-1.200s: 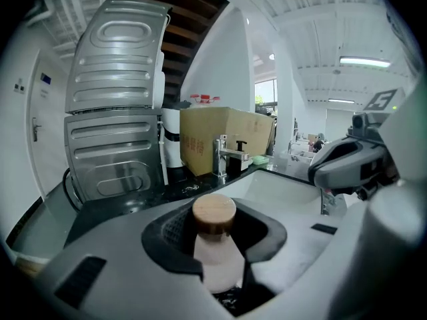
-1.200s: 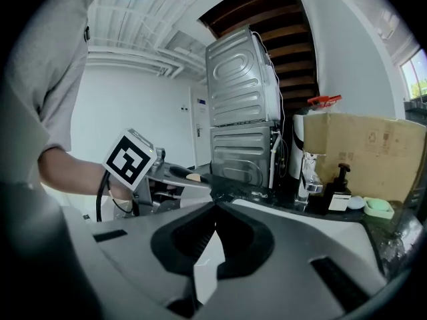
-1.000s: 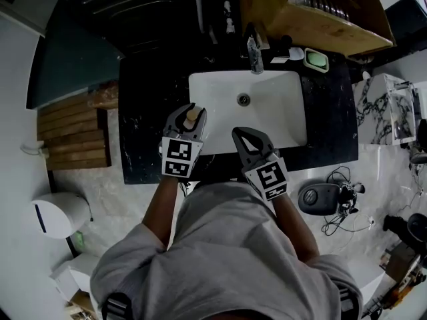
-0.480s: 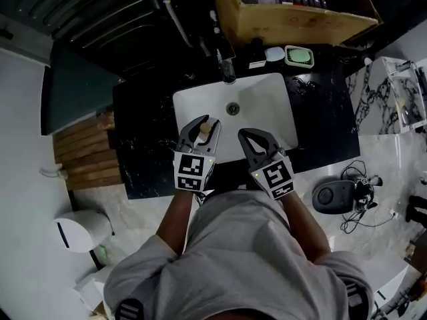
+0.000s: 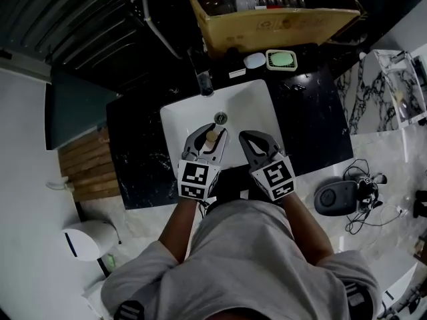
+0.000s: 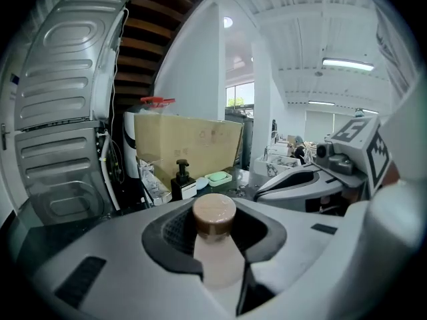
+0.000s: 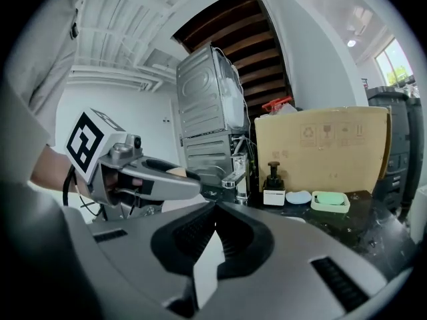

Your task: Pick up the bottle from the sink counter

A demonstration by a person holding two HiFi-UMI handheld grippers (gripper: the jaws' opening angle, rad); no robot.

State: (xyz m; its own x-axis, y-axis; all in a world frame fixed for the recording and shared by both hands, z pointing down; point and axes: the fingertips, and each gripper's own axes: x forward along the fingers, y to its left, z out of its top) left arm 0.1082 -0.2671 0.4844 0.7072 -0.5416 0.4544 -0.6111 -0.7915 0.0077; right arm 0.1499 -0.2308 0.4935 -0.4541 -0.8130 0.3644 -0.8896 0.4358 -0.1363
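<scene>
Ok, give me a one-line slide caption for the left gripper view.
Left gripper shut on a tan-capped bottle, with a cardboard box and black pump dispenser behind.

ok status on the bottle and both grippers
Left gripper shut on the bottle, just below its cap, over the sink. Right gripper jaws together, empty. Nothing in the way.

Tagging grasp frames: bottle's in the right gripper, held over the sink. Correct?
Wrong gripper. The bottle is in the left gripper, held over the sink; the left gripper view shows the jaws closed on its neck. The right gripper is shut and empty.
</scene>
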